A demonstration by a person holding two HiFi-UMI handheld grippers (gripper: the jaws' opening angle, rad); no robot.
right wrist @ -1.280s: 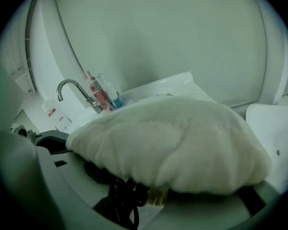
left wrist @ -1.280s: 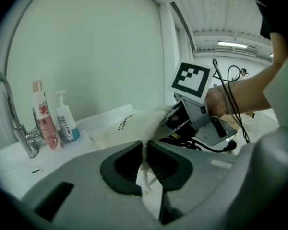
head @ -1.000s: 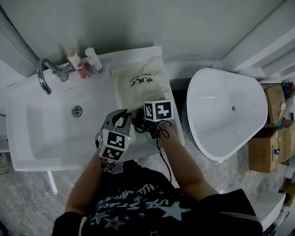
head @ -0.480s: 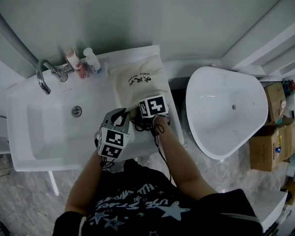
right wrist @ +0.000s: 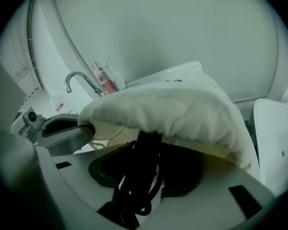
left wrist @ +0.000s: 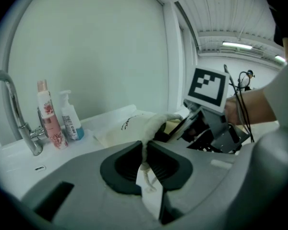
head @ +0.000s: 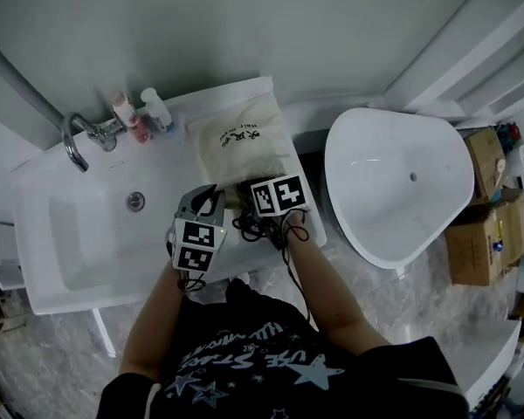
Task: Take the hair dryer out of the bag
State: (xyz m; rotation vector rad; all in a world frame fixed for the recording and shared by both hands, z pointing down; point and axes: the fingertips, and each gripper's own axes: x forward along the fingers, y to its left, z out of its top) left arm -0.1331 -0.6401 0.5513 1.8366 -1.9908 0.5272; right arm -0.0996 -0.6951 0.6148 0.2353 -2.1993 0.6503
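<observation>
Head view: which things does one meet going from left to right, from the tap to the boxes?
Curved chrome tap → pink bottle → white pump bottle → cream cloth bag → white oval tub → brown cardboard boxes.

The right gripper is first carried in towards the mouth of the bag. It is then drawn back out a little, down and to the right in the head view, so that it is now seen slightly further from the bag's print than a second ago. Its jaws, held wider before, are being closed. Between them a dark upright piece, seemingly the hair dryer's handle, is seen with loops of black cord. The pads are not yet pressed against it. The whole scene is also shifted slightly in the head view, and the bag is now framed higher and further left.
</observation>
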